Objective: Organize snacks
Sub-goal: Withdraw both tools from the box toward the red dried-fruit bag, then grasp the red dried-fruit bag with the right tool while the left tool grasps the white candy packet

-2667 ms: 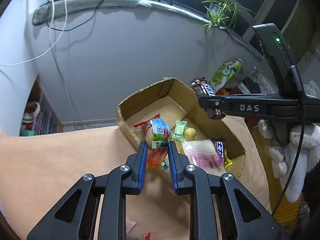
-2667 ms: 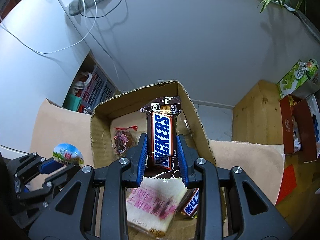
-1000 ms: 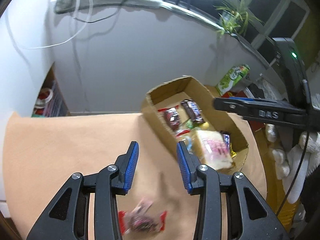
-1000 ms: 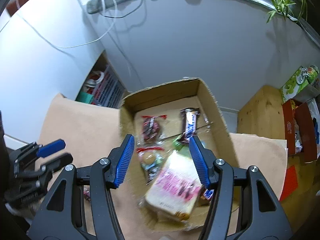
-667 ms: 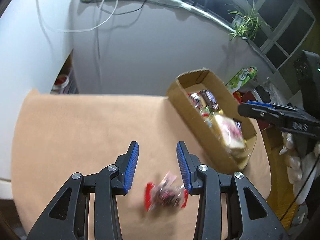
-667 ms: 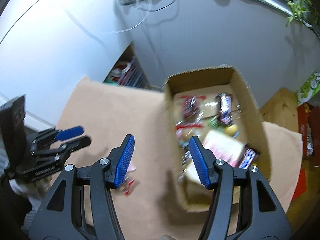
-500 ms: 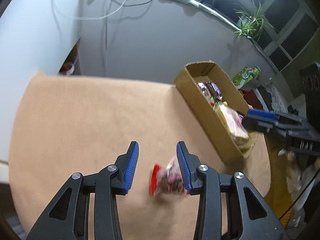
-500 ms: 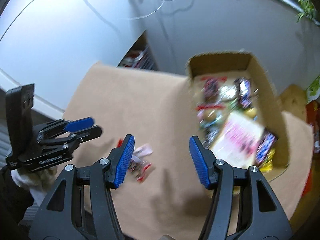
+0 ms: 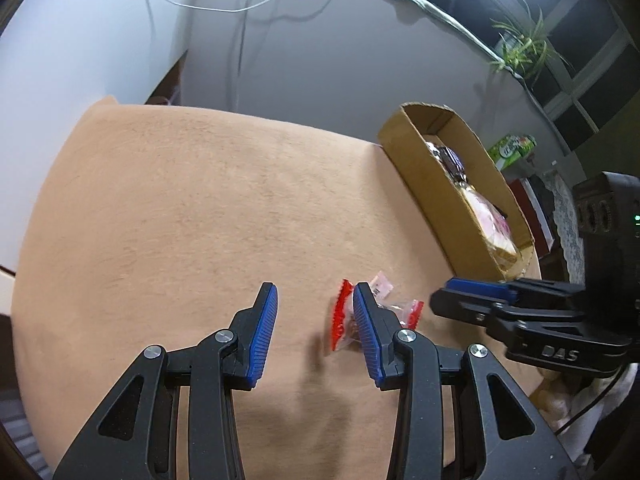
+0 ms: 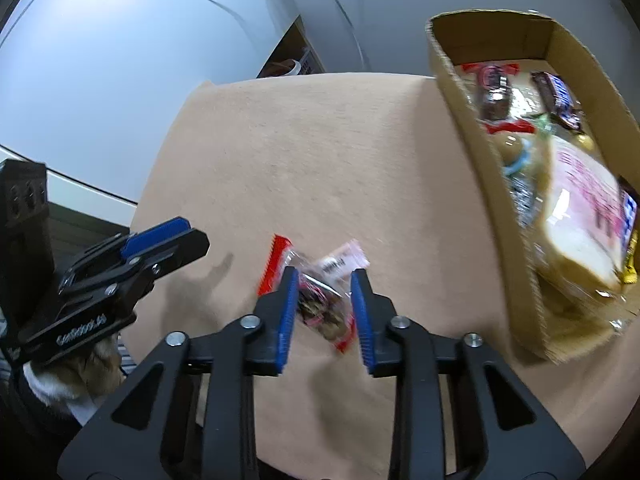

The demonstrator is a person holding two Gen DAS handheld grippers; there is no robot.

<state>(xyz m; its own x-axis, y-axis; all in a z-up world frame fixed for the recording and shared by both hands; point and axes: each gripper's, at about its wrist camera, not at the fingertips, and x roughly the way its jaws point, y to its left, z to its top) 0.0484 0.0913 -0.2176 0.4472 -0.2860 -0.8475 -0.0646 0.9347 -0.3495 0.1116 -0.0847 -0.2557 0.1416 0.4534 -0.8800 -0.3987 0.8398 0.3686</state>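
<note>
A clear snack packet with red ends point(image 10: 320, 292) lies on the tan tablecloth point(image 10: 320, 152). My right gripper point(image 10: 324, 280) is open, its blue pads either side of the packet, low over it. My left gripper point(image 9: 314, 292) is open and empty; the packet point(image 9: 342, 316) lies just beside its right finger. The right gripper also shows in the left wrist view point(image 9: 472, 300). The cardboard box point(image 10: 492, 208) at the table's right holds a bread pack point(image 10: 580, 216), a Snickers bar point(image 10: 556, 96) and other snacks.
A wall with hanging cables stands behind the table. A green carton point(image 9: 514, 150) and red boxes sit past the cardboard box point(image 9: 436, 192). The table's far left corner borders a dark shelf gap point(image 10: 292, 60).
Both grippers dropped their snacks into the box, opened, and swung away from it to the left. The right gripper has come down around the red-ended packet on the cloth.
</note>
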